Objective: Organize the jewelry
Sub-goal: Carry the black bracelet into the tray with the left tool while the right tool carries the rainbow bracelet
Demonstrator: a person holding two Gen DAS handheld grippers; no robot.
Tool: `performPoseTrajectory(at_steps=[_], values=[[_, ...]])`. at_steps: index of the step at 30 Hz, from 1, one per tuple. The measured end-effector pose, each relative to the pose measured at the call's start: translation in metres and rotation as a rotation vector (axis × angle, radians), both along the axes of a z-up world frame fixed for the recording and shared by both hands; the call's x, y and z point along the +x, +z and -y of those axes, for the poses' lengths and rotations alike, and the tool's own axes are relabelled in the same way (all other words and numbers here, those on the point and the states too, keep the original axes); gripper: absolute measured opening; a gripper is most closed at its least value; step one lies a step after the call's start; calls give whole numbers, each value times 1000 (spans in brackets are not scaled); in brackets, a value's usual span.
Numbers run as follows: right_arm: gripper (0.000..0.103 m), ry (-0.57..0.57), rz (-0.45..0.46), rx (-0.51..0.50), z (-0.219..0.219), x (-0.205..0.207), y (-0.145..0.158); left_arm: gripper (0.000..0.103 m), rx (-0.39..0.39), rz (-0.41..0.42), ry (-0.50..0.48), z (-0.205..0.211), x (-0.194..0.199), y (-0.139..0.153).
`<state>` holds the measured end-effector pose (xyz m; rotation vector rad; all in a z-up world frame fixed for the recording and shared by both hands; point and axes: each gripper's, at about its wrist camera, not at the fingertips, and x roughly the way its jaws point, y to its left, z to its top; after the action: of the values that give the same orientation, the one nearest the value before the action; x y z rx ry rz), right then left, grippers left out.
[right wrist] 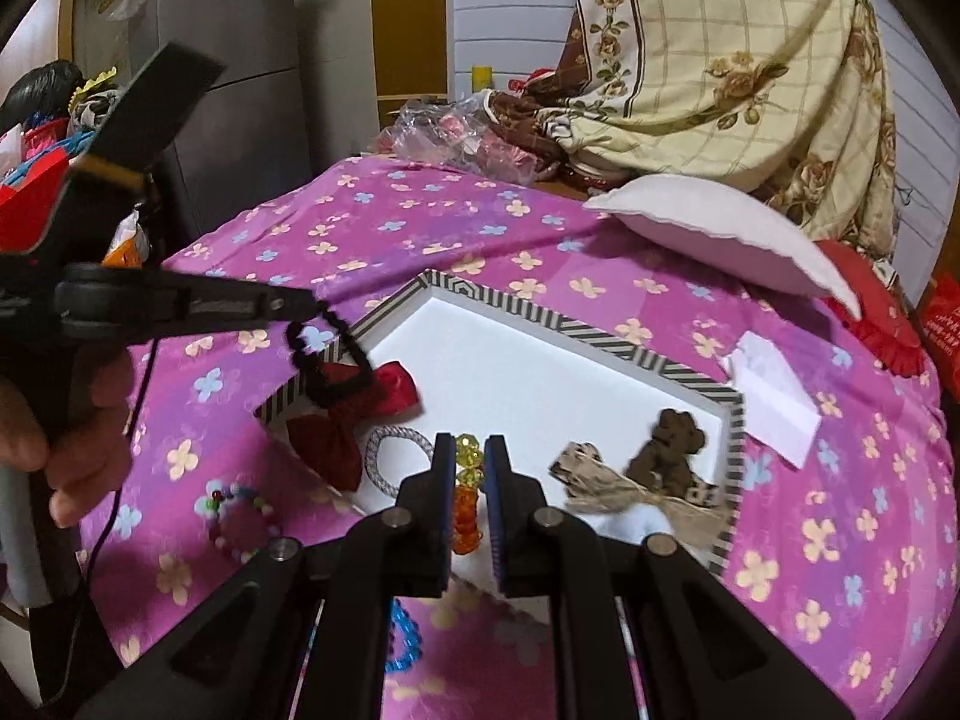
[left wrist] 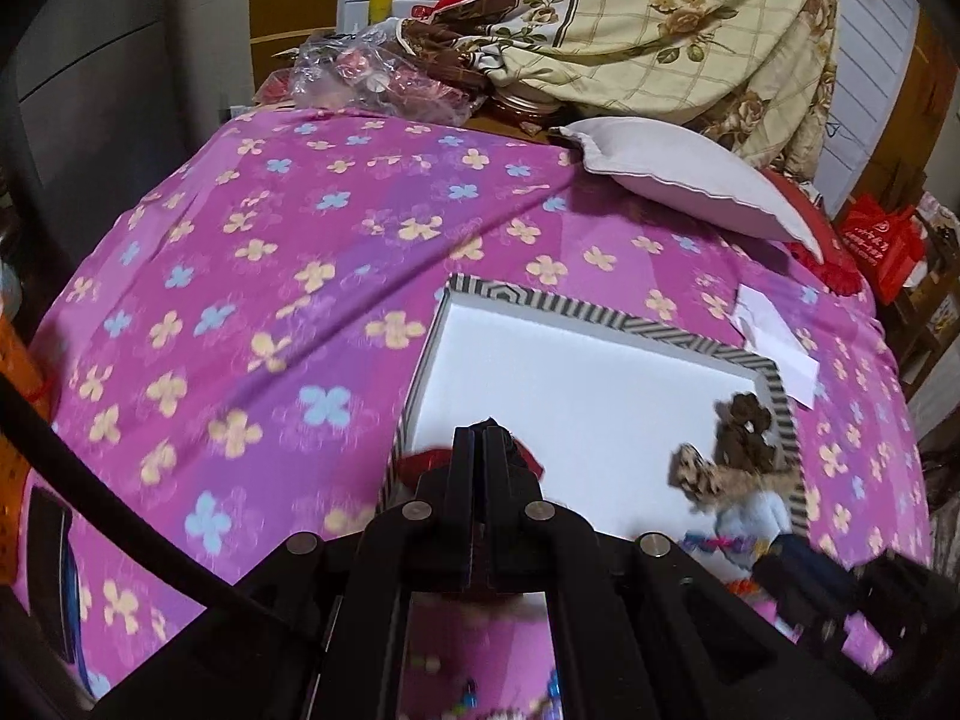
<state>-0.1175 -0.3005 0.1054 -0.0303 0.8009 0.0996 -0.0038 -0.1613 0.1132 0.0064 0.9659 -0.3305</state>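
A white tray with a black-and-white striped rim lies on the pink flowered bedspread. My left gripper is shut on the black elastic loop of a dark red bow, which hangs over the tray's near-left corner. In the left wrist view the bow peeks out behind the shut fingers. My right gripper is shut on a string of yellow and orange beads, above the tray's near edge. A brown bow and a beige patterned bow lie in the tray's right corner.
A striped hair ring lies in the tray beside the red bow. A multicoloured bead bracelet and blue beads rest on the bedspread nearby. A white paper lies right of the tray, a pillow behind it. A hand holds the left gripper.
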Motion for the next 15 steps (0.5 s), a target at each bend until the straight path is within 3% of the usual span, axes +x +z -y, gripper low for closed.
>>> performPoseTrajectory(at_steps=[9,15], values=[[10,-80,-81,79,25,24,-47,0,-33,-62,-7,18,56,-30],[10,-123,-142,68,45,25,-72,0,7,-107,31,14,79,-56]])
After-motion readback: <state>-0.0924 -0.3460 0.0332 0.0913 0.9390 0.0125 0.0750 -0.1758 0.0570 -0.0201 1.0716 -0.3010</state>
